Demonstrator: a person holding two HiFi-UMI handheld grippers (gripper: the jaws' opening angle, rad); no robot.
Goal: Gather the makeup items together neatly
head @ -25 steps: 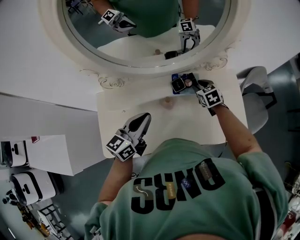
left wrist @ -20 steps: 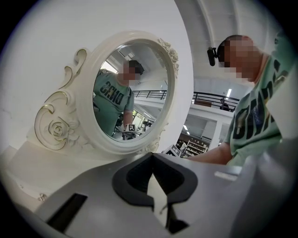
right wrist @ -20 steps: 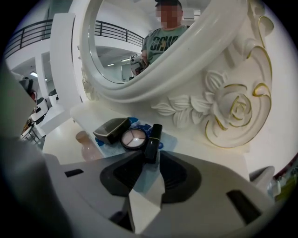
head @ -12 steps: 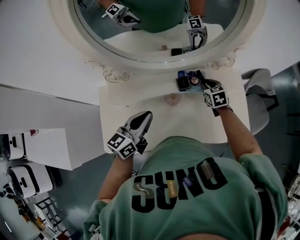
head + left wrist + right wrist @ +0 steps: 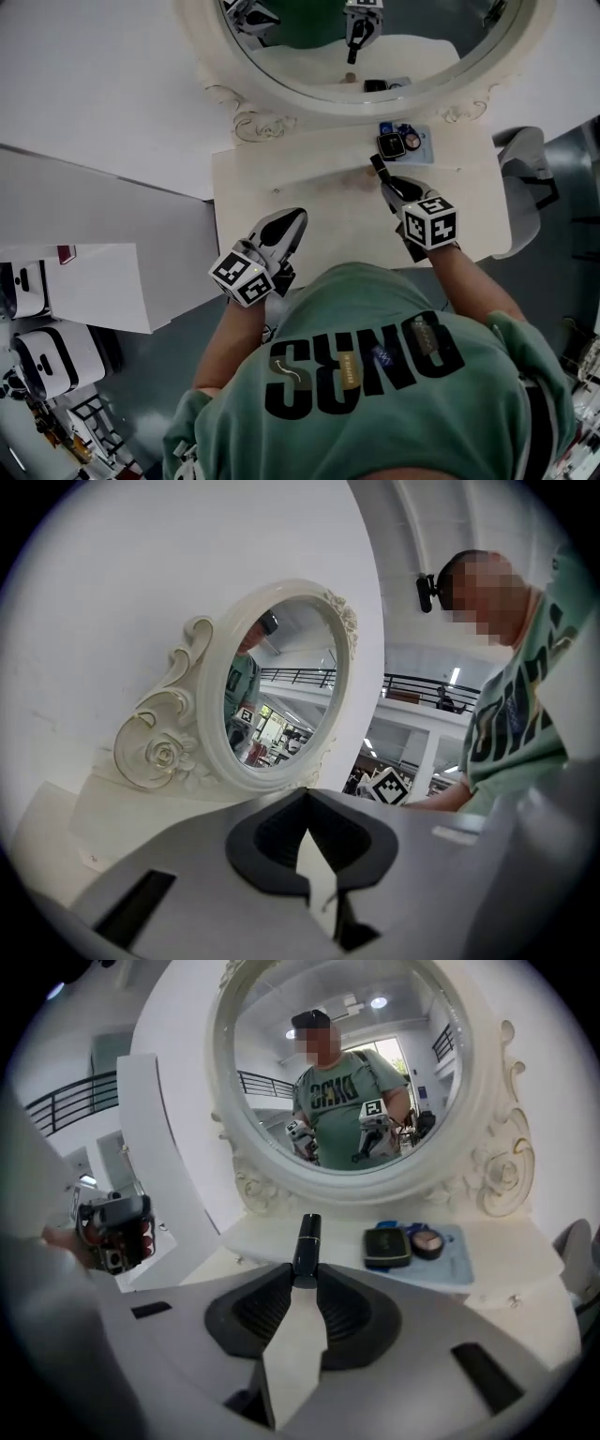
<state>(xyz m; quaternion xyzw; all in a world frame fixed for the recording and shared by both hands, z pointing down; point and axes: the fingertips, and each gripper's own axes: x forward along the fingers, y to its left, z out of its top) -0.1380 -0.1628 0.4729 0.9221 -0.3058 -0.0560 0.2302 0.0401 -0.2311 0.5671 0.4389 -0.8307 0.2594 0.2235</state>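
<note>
On the white dressing table [image 5: 281, 183] lies a pale blue mat [image 5: 419, 152] at the back right, below the mirror. It carries a black compact [image 5: 389, 145] [image 5: 387, 1247] and a small round powder pot [image 5: 411, 141] [image 5: 428, 1241]. My right gripper [image 5: 382, 176] [image 5: 302, 1277] is shut on a black lipstick tube [image 5: 376, 164] [image 5: 307, 1237], which sticks out forward from its tips, a little left of the mat [image 5: 461, 1258]. My left gripper [image 5: 294, 220] [image 5: 302, 799] hovers over the table's front left, jaws together, holding nothing.
An ornate white oval mirror [image 5: 375, 56] [image 5: 281, 682] [image 5: 356, 1082] stands along the table's back edge against a white wall. A grey chair [image 5: 527, 159] is beside the table's right end. White headsets [image 5: 52, 366] lie on the floor at the left.
My right gripper has drawn back from the blue mat toward the left and front, with the black tube in its jaws. The left gripper has stayed near the front edge.
</note>
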